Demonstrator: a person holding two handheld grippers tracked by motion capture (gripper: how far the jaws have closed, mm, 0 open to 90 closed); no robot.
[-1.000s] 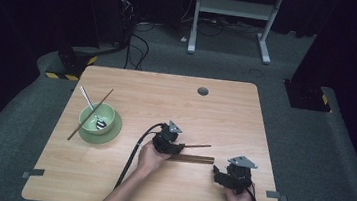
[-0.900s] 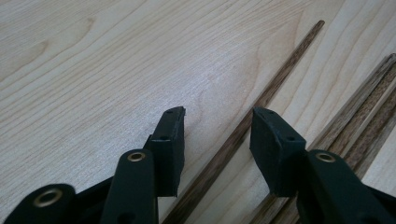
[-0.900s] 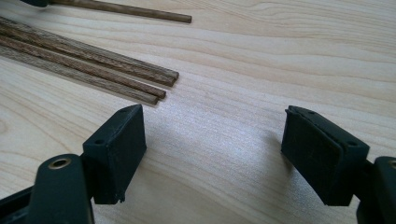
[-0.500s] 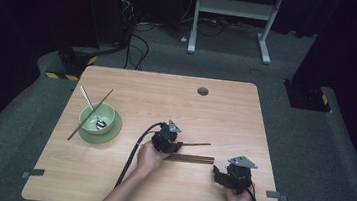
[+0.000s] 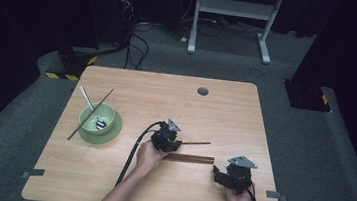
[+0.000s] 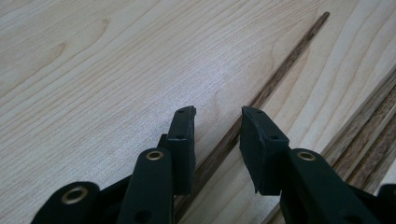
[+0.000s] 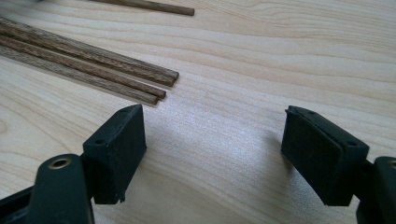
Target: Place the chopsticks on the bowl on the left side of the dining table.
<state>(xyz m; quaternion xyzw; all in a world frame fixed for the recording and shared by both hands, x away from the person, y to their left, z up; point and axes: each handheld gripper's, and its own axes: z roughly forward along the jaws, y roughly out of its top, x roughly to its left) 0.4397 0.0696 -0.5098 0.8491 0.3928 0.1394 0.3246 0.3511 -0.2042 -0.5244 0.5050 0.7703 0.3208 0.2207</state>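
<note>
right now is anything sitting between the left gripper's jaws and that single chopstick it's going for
Nothing visible. The single chopstick lies on the bare table, running between the left gripper jaws, which have just been closing around it; a gap shows at each pad. The other chopsticks lie off to one side.

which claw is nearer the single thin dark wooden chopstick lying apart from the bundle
Left. The left claw straddles the single thin dark wooden chopstick, its jaws just closing around it. The right claw sits farther off, past the chopstick bundle.
</note>
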